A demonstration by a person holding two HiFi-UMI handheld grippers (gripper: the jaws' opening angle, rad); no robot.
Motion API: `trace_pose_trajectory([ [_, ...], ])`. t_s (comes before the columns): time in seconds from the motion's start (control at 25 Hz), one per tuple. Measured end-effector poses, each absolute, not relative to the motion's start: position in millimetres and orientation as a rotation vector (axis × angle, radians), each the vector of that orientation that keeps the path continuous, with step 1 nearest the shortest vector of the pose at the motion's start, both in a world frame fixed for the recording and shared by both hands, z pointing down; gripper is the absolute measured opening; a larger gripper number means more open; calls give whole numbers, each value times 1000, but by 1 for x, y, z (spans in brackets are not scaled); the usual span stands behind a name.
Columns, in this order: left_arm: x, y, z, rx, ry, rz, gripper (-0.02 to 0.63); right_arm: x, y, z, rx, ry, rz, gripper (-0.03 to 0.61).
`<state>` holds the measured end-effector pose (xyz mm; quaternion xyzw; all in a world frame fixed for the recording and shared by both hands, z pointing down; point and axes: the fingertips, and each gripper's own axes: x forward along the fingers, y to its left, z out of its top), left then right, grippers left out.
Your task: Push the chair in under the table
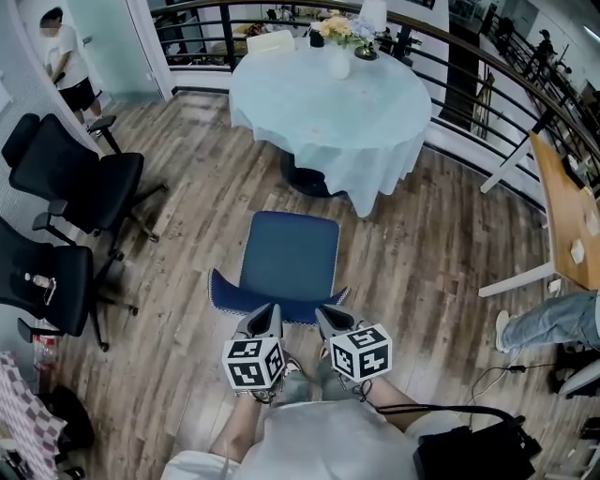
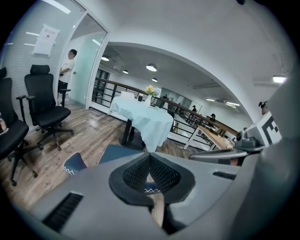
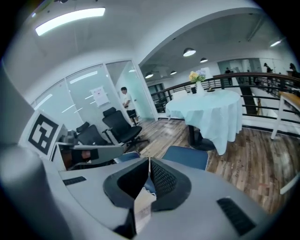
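Facing the bench: the blue chair point(image 1: 289, 251) stands on the wooden floor point(image 1: 187, 220). Its seat is turned toward the round bench point(image 1: 281, 89), and its backrest point(image 1: 223, 289) is toward the person who holds the tongs.
Chair and bench: they are apart. A strip of floor lies between the front edge of the seat and the hanging cloth point(image 1: 375, 164), and no part of the chair is under the bench.
Left end of backrest: the left tongs point(image 1: 267, 315) are clenched, jaws together with nothing between them. The tip is at the top edge of the backrest.
Right end of backrest: the right tongs point(image 1: 328, 317) are also clenched and empty, and the tip is at the same top edge, just beside the left tongs.
Contact: I cannot tell whether the tips press on the backrest or only hang over it.
On the bench: a pale cloth covers it. A white vase point(image 1: 339, 64) stands near the far side, with flowers point(image 1: 336, 28) behind it.
Left of the chair: two black office chairs point(image 1: 80, 173). Further away, a person point(image 1: 62, 52) in a white shirt is by the glass wall.
Right of the chair: a wooden desk point(image 1: 562, 206), and under it a leg point(image 1: 553, 319) in jeans.
Behind the bench: a dark railing point(image 1: 450, 42).
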<state>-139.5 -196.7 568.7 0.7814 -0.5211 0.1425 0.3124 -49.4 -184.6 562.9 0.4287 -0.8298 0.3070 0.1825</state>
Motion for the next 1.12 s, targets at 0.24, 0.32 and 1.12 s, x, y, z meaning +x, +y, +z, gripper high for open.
trace_pose_trajectory([
  [0.24,-133,-182,585,2106,-1180,482,127,-70,-166,580,1003,-2353,904,87],
  [0.32,-135,-178,588,2127,-1143,525,161,-74,-162,583,967,-2348,902,115],
  [1.12,-171,-187,659,2434,-664,1491,282,-95,-166,643,771,-2125,574,213],
])
